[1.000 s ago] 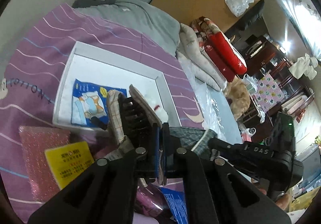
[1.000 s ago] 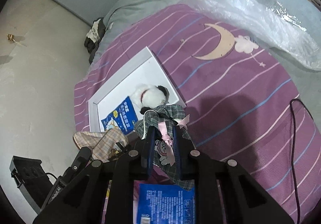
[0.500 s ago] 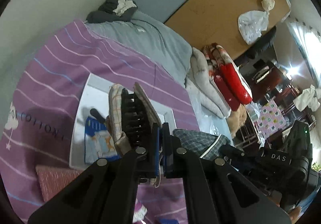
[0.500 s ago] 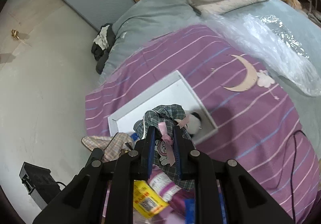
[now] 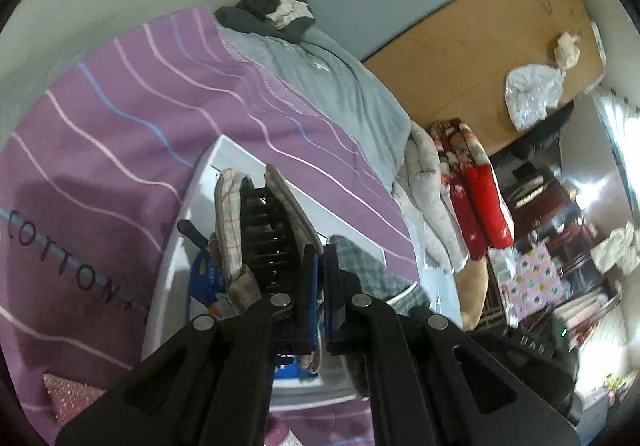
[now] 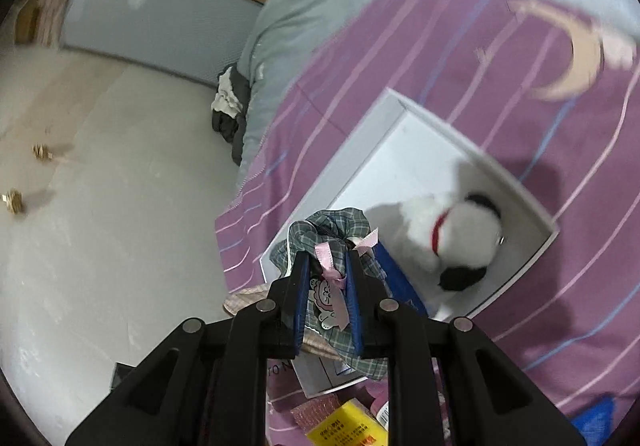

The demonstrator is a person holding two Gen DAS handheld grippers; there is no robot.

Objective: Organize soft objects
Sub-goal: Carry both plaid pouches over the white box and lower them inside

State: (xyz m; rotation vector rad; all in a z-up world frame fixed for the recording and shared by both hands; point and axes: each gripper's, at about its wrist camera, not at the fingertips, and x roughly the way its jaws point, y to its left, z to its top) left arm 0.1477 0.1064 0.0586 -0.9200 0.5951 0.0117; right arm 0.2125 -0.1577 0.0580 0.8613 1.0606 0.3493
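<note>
My left gripper is shut on a beige checked fabric hair clip with black teeth, which hangs over the white box on the purple bedspread. A blue packet lies in the box beneath it. My right gripper is shut on a green plaid fabric piece with a pink ribbon and a cartoon patch, over the box's near corner. In the same box lies a white and black plush dog with a red collar, next to the blue packet.
A pink glittery pack with a yellow label lies on the purple spread near me. A grey blanket and dark clothes lie beyond the box, folded quilts to the right. Bare floor borders the bed.
Both grippers have moved forward and down over the white box, each rolling with its piece still held. The box and plush dog now appear closer in the right wrist view.
</note>
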